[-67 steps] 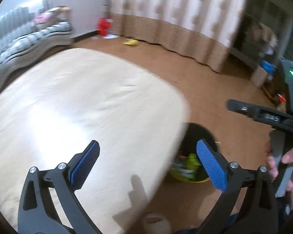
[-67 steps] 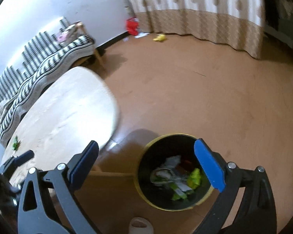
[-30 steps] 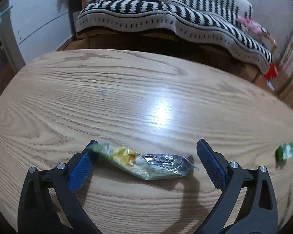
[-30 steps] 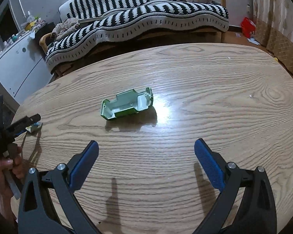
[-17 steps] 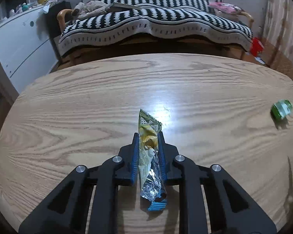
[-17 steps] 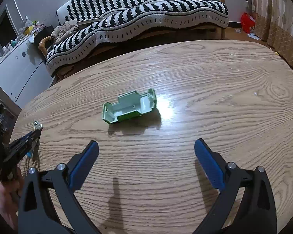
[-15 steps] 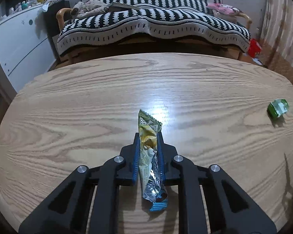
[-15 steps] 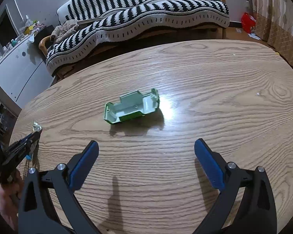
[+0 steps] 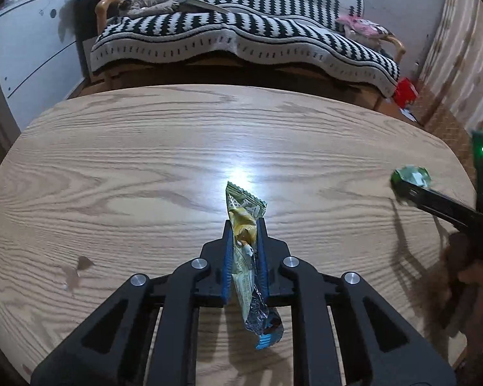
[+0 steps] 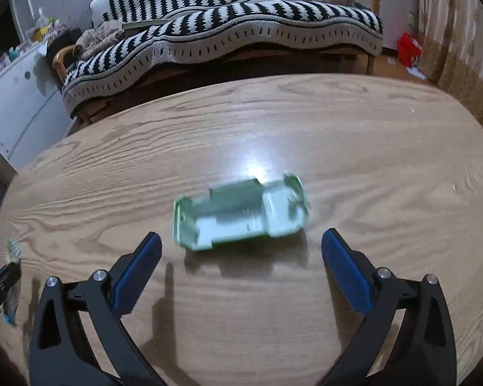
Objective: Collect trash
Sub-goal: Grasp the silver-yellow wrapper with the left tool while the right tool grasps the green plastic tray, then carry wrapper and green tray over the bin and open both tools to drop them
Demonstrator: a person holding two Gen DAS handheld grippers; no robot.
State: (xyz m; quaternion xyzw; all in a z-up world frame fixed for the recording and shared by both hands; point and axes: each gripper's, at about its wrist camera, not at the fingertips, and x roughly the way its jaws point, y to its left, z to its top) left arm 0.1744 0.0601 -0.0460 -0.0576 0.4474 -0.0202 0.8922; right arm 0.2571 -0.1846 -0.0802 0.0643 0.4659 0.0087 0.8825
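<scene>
Left tool clamping snack wrapper, right tool agape over green tray, oak table, striped sofa behind

- An oval wood-grain worktop fills the near field, with a bright glare spot near its middle.
- Behind it stands a sofa under a black-and-white striped blanket.
- A white cabinet stands at the left.
- A red item lies on the floor by the patterned curtain.

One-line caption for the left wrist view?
Left gripper shut on a snack wrapper, above the wooden table.
</scene>
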